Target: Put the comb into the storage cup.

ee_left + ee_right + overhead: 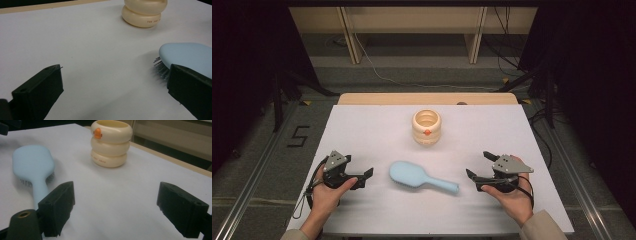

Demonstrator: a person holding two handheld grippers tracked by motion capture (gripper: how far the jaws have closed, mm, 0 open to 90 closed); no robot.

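A hairbrush [422, 177] lies on the table [362, 125], between the left gripper [360, 178] and right gripper [478, 167]. A ringed cup [426, 128] stands behind it.

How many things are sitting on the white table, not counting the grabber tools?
2. A light blue hairbrush lies bristles down in the middle, near the person. A cream ring-shaped cup with an orange beak stands behind it, farther away. Nothing looks hidden.
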